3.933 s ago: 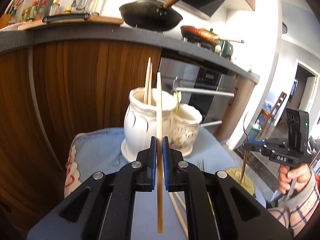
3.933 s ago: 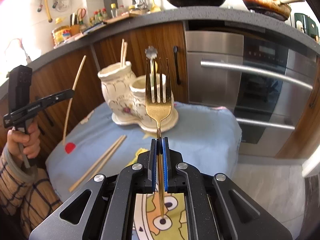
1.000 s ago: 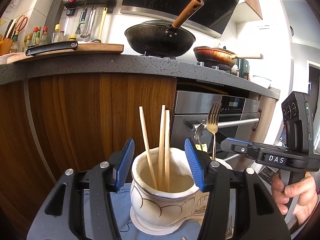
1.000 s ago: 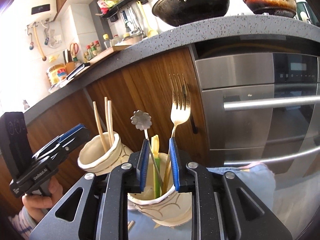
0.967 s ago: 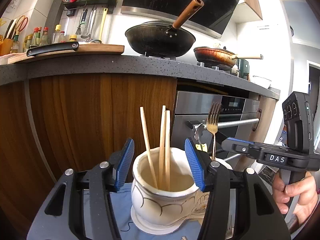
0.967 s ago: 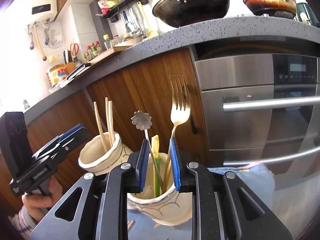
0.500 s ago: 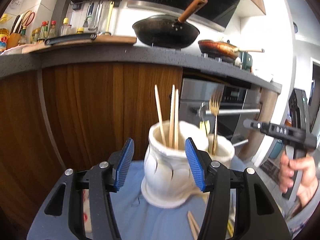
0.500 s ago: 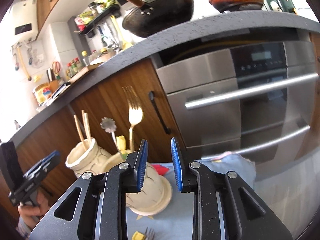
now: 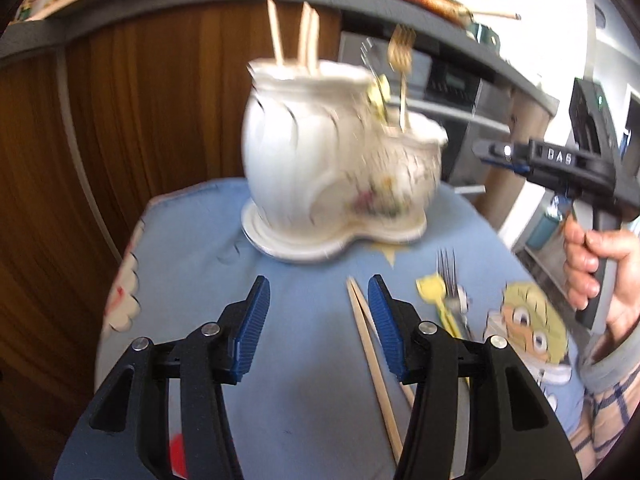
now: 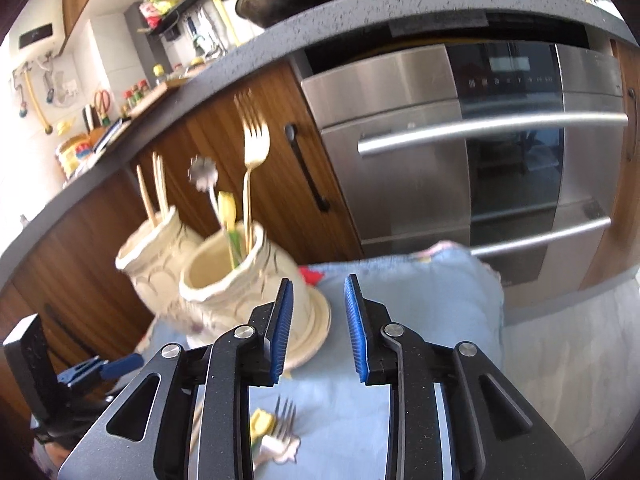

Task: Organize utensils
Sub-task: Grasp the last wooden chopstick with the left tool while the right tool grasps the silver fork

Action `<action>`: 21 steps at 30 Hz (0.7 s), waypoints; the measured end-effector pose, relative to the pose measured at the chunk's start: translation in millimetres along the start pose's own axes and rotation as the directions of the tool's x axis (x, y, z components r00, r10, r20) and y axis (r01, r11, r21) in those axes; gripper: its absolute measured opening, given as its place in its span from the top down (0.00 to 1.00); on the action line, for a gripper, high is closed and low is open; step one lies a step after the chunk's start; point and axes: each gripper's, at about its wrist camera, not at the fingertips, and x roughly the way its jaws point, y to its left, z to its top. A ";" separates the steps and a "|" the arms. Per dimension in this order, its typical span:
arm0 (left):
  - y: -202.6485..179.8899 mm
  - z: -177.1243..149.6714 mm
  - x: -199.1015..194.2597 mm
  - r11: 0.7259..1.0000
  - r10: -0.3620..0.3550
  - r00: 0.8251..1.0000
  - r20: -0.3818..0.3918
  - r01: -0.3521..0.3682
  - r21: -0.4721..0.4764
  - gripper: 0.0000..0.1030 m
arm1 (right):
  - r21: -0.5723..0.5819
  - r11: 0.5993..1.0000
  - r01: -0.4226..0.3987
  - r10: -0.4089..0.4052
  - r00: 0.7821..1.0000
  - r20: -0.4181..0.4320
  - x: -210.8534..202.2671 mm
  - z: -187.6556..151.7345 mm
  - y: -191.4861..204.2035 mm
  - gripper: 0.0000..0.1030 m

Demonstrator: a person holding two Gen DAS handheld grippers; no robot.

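A white ceramic two-pot holder (image 9: 320, 172) (image 10: 224, 280) stands on a blue cloth (image 9: 192, 264). Its tall pot holds three chopsticks (image 9: 304, 36). Its low pot holds a gold fork (image 10: 252, 148), a flower-ended spoon (image 10: 204, 176) and a yellow utensil (image 10: 226, 204). Two more chopsticks (image 9: 372, 356) lie on the cloth by the right finger of my left gripper (image 9: 318, 284), whose jaws are closing slightly with nothing between them. A silver fork (image 9: 448, 276) and a yellow-handled utensil (image 9: 434, 292) lie further right. My right gripper (image 10: 318, 328) hovers right of the holder, jaws opening and empty.
Wooden cabinet doors (image 9: 140, 100) and a steel oven (image 10: 480, 140) stand close behind the cloth-covered surface. Pans sit on the dark counter (image 10: 400, 4) above. A person's hand (image 9: 592, 264) grips the right gripper's handle at the cloth's right edge.
The left gripper dropped and tilted down from the tall pot's rim to over the cloth. The right gripper let go of the gold fork, drew back to the right and opened a little.
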 end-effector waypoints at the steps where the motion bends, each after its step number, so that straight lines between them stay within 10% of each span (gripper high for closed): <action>1: -1.5 -2.7 3.2 1.000 -0.006 1.000 -0.011 0.006 0.005 0.52 | -0.004 1.000 0.004 -0.004 1.000 -0.014 -0.1 -4.6 1.0 0.71; 21: -20.6 -29.1 34.6 0.993 -0.035 0.984 -0.176 0.054 0.104 0.67 | -0.168 0.985 0.034 -0.075 0.965 -0.250 -5.1 -111.1 51.9 0.66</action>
